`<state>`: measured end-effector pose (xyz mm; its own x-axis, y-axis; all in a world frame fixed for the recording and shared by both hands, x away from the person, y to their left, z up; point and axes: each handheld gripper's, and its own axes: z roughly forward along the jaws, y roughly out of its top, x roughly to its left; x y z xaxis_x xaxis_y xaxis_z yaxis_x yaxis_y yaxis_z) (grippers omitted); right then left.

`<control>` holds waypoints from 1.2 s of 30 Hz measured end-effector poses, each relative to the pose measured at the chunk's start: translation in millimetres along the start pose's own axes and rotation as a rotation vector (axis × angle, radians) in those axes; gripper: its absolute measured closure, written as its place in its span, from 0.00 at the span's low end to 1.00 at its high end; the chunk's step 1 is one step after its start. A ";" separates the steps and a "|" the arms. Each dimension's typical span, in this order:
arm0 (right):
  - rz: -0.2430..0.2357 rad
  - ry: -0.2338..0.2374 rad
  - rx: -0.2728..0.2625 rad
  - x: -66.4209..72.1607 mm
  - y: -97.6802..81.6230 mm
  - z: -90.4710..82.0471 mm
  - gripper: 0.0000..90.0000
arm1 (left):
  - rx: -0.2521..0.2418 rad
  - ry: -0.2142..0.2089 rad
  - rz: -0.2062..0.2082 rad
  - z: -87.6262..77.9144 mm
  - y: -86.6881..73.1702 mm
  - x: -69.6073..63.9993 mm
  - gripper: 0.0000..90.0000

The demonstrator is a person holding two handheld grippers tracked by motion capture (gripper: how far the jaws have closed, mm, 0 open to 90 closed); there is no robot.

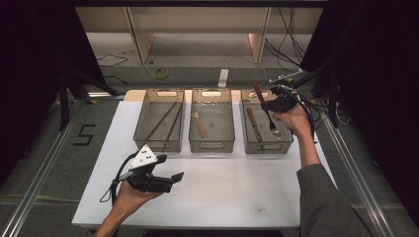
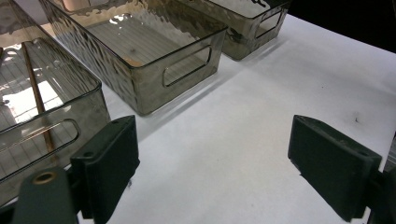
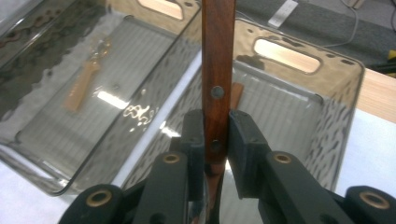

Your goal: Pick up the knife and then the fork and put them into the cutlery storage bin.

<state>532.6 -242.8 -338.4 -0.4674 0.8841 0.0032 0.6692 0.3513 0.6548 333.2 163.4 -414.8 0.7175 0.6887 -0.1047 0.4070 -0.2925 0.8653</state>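
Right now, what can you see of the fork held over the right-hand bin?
The fork has a dark reddish-brown wooden handle with metal rivets and a shiny metal neck and tines. The right tool is shut on the handle, its pads pressing both flat sides. It hangs tilted above the right bin, handle end up and away from the person, tines pointing down toward the person. It looks clear of the utensil lying in that bin.

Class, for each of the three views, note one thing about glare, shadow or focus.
High view: dark surroundings, brightly lit white table. Left gripper view: glare on the rippled wall of the middle bin, and a shadow beneath it on the table. Right gripper view: bright reflections on the bin floor; the wooden handle in the right gripper is sharp.
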 end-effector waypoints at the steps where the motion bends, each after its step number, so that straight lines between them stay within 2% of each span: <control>1: 0.005 -0.007 0.000 -1.1 0.1 0.5 0.86 | 0.000 0.000 0.000 -0.1 0.0 0.0 0.17; 12: 0.042 -0.057 0.007 -7.3 1.2 13.5 0.86 | -0.003 -0.001 -0.001 -0.1 0.0 0.4 0.17; 21: 0.049 -0.064 0.029 -6.7 -1.2 23.4 0.86 | -0.002 -0.002 -0.003 -0.2 0.2 -0.1 0.17; 23: 0.082 -0.054 0.057 -7.4 -2.5 27.2 0.84 | 0.001 -0.002 -0.001 0.0 0.0 0.0 0.17; 24: 0.088 -0.043 0.087 -8.2 -3.1 30.1 0.71 | 0.001 -0.002 -0.002 0.1 0.1 0.1 0.17; 25: 0.095 -0.058 0.098 -8.1 -2.9 32.3 0.57 | -0.002 -0.001 -0.004 0.3 0.2 0.1 0.17; 26: 0.109 -0.057 0.098 -8.4 -2.8 32.9 0.48 | -0.003 -0.002 -0.004 0.2 0.3 0.1 0.17; 27: 0.135 -0.026 0.092 -9.4 -2.5 33.1 0.39 | -0.002 -0.002 -0.005 0.1 0.2 0.1 0.17; 28: 0.138 -0.021 0.089 -9.1 -2.0 32.8 0.36 | -0.002 -0.002 -0.005 0.1 0.1 0.1 0.17; 29: 0.138 -0.035 0.083 -8.4 -1.6 32.0 0.35 | -0.002 -0.003 -0.005 0.2 0.3 0.1 0.17; 36: 0.142 -0.031 0.083 -8.6 -2.1 27.6 0.36 | 0.001 -0.006 -0.002 0.0 0.5 -0.5 0.17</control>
<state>551.1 -242.6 -360.6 -0.3478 0.9352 0.0670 0.7729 0.2455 0.5852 333.0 162.9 -414.3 0.7203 0.6849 -0.1095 0.4090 -0.2918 0.8646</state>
